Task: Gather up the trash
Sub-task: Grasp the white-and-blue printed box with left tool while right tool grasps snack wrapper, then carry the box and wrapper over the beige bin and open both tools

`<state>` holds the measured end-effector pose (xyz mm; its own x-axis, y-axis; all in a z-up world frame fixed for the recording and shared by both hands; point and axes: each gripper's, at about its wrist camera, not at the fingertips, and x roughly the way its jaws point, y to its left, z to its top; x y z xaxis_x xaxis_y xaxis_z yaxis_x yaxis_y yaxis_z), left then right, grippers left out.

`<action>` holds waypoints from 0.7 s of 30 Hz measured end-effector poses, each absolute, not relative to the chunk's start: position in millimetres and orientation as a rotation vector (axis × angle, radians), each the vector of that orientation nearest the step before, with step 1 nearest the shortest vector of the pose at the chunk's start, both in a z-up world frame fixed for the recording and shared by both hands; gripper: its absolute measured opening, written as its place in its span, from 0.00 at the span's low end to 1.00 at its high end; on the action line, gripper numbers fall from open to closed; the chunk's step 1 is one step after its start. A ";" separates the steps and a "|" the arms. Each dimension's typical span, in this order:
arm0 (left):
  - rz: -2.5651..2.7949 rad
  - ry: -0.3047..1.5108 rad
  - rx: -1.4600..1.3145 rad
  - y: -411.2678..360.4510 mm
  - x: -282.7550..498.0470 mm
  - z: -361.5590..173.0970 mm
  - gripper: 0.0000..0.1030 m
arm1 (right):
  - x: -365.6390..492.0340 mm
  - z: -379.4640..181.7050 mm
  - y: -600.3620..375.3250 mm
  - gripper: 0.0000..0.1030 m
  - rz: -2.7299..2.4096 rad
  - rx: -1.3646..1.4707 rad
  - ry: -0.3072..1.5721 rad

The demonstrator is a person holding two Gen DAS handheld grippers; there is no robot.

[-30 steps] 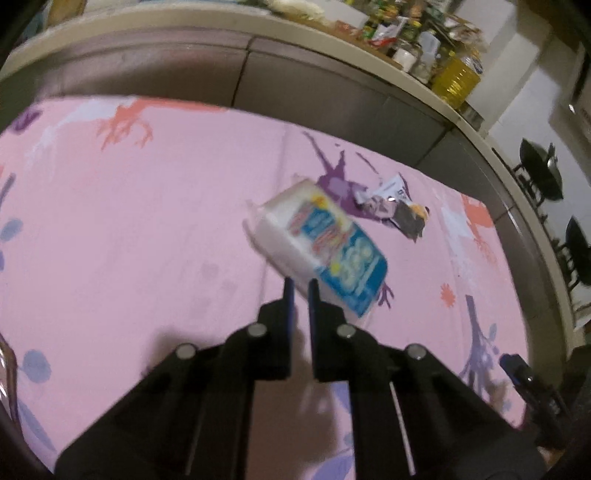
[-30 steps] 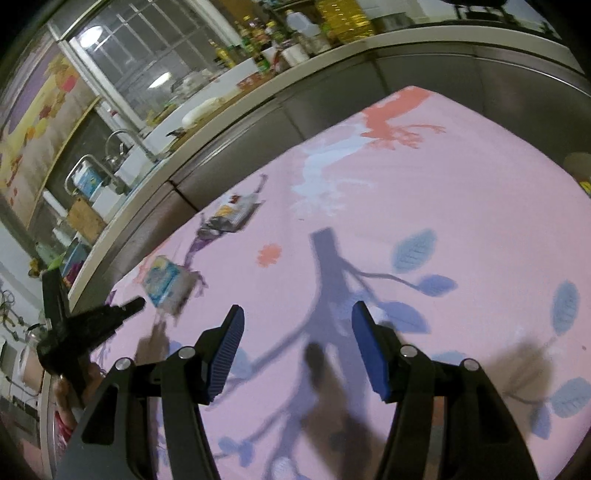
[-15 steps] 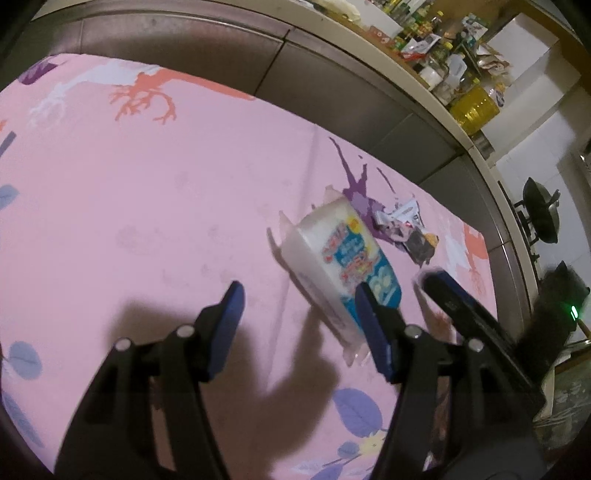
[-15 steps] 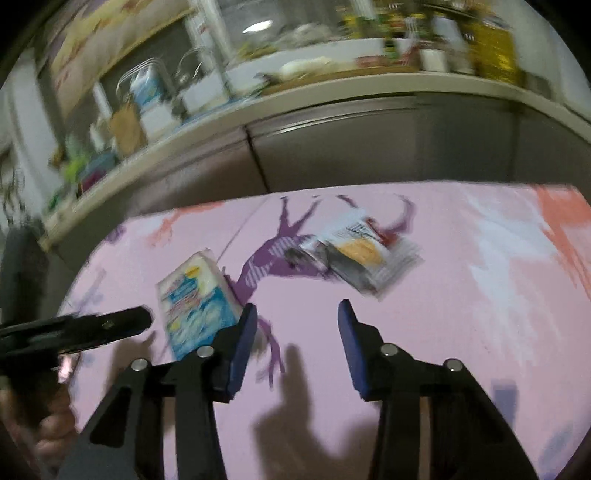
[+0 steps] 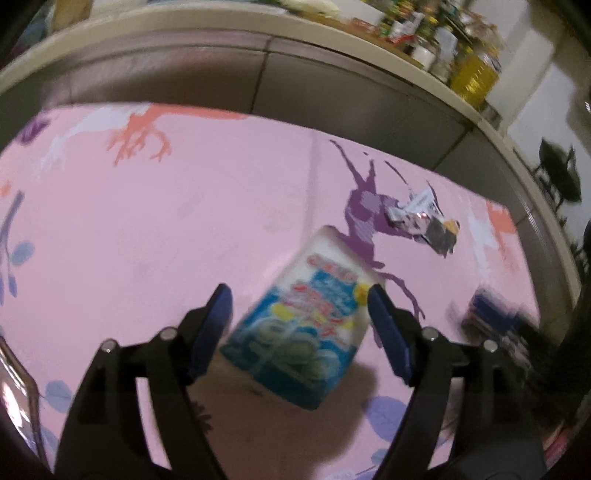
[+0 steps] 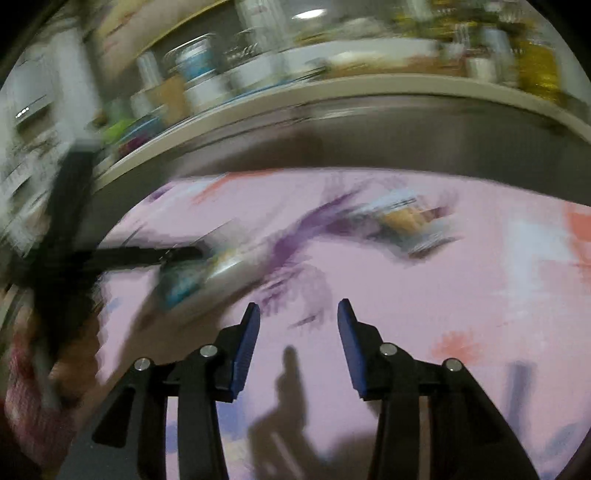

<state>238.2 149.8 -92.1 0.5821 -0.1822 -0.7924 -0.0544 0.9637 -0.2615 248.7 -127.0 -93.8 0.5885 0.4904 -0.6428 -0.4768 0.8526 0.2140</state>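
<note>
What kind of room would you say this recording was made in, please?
Probably a home kitchen: a long counter crowded with jars and a yellow oil bottle, above grey cabinet doors, behind a pink patterned tablecloth.

A home kitchen, by everything around you.

You are working over a pink tablecloth (image 5: pixel 184 229) printed with purple and coral branches and blue leaves, set just in front of a grey cabinet run (image 5: pixel 332 92) under a pale countertop (image 5: pixel 221 18). Along that counter you can see crowded jars and bottles (image 5: pixel 436 48), among them a large bottle of yellow cooking oil (image 5: pixel 474 79). In your right wrist view the counter (image 6: pixel 332 88) is blurred, yet tins and containers (image 6: pixel 195 70) show.
</note>
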 end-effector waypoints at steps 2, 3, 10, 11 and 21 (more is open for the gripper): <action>-0.050 0.917 -0.176 137.7 235.1 -90.5 0.80 | 268.2 -88.7 -138.3 0.41 0.516 0.024 0.742; -0.033 0.900 -0.121 131.8 233.3 -90.8 0.81 | 284.9 -88.3 -141.5 0.42 0.498 0.008 0.747; 0.022 0.897 0.122 105.9 235.6 -110.6 0.74 | 330.4 -117.1 -109.0 0.61 0.487 -0.246 0.813; 0.025 0.901 0.128 105.5 236.8 -113.0 0.71 | 333.7 -123.4 -103.7 0.61 0.469 -0.286 0.812; -0.030 0.881 0.022 109.6 213.2 -101.5 0.62 | 317.6 -123.2 -127.9 0.04 0.519 -0.159 0.833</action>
